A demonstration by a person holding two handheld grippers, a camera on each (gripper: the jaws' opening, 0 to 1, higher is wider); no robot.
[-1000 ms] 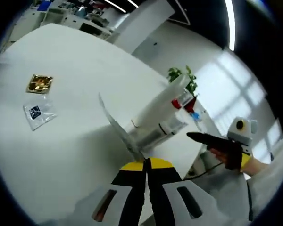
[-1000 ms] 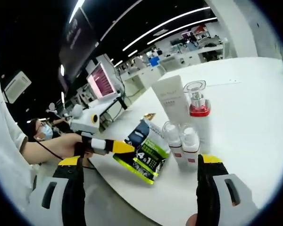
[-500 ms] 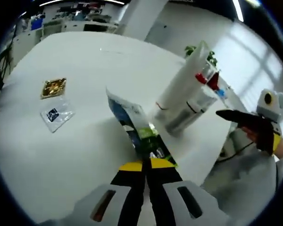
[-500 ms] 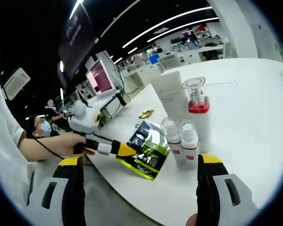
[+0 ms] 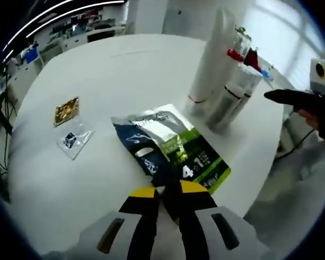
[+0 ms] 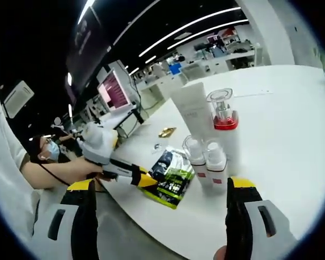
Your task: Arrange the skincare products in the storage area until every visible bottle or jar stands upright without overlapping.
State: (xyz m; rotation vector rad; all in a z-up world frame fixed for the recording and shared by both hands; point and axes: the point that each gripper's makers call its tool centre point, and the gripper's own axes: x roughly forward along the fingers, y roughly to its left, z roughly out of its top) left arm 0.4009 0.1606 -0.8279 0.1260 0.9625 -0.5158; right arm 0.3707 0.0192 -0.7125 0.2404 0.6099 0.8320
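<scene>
Sachet (image 5: 170, 151) near corner: hidden between the left hand-held gripper (image 5: 166, 189) jaws.
Small packets' (image 5: 75, 140) print: too small to read.
Tall tube (image 5: 216, 51) top: cut off by the edge.

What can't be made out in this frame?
- Print on the gold packet and clear sachet, left gripper view: too small.
- Small bottles, left gripper view: partly behind the white tube.
- Green pouch edge, right gripper view: covered by the left gripper.
- Right gripper: jaws wide apart.

One white tube (image 6: 192, 111), one red-collared pump bottle (image 6: 225, 130), two small bottles (image 6: 206, 162), one green-and-blue pouch (image 5: 170, 149), two small sachets (image 5: 70, 124) are counted.
</scene>
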